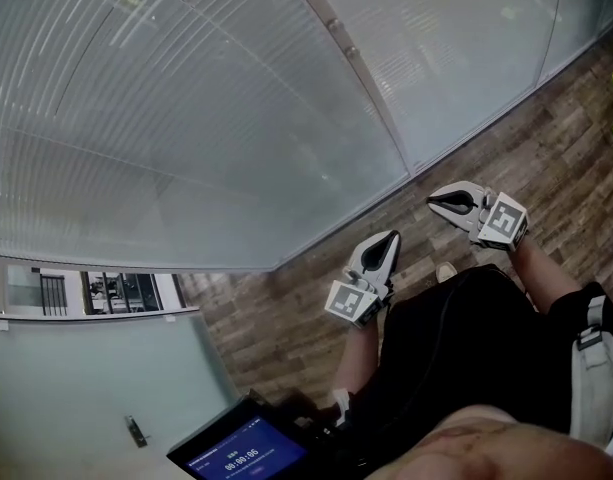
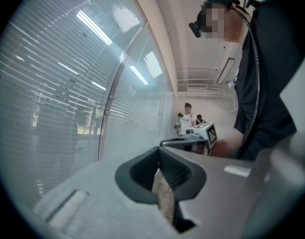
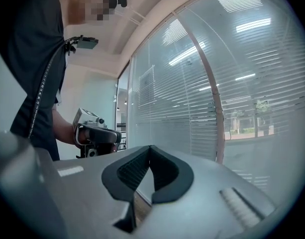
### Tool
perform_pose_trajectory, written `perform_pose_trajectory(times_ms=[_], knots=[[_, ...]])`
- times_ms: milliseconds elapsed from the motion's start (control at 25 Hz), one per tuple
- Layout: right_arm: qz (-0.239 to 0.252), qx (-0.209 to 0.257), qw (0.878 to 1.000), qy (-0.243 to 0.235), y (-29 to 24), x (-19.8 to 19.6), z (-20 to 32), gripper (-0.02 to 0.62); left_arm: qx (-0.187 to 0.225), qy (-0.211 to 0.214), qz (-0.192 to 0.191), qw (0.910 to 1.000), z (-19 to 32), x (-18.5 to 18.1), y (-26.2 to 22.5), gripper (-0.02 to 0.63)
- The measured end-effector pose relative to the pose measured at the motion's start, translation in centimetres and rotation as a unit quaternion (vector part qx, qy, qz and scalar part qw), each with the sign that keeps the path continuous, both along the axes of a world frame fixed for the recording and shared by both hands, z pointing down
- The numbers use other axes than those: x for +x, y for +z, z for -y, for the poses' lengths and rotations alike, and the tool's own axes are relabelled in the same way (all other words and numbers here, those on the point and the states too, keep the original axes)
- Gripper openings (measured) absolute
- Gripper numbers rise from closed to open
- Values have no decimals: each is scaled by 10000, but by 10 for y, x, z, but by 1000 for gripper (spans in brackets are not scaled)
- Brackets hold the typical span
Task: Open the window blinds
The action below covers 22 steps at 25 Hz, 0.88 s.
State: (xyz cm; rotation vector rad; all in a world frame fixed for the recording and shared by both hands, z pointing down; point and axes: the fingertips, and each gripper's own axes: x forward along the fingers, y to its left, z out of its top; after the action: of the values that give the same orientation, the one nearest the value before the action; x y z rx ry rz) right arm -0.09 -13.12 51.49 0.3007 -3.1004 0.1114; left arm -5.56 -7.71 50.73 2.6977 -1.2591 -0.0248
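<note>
Currently left claw [image 1: 390, 238] and right claw [image 1: 436, 201] are both pinched shut and empty on the near side, blinds [image 1: 186, 118] lowered on the far side, well apart; risk: no cord or wand shows, so a groping reach could bend them.

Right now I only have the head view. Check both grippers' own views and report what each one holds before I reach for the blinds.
Observer: The left gripper has its jaws together, with nothing between them.
Operator: Now the right.
Observer: The right gripper is shut and empty too.
Operator: Report anyone nearby.
Observer: The left gripper view shows a person in a white top standing far down the room, beyond the right gripper.
</note>
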Motion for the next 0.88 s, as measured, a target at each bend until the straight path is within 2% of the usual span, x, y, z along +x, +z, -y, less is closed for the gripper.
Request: perform_pose_trajectory(times_ms=[480,880], knots=[[65,0,9998,-202,2,-6,12,6,-72,-238,34,9997,12,0,-1,2],[26,78,10000,-1,3,1,26,6,-13,-11,40,10000,25,2,8,2]])
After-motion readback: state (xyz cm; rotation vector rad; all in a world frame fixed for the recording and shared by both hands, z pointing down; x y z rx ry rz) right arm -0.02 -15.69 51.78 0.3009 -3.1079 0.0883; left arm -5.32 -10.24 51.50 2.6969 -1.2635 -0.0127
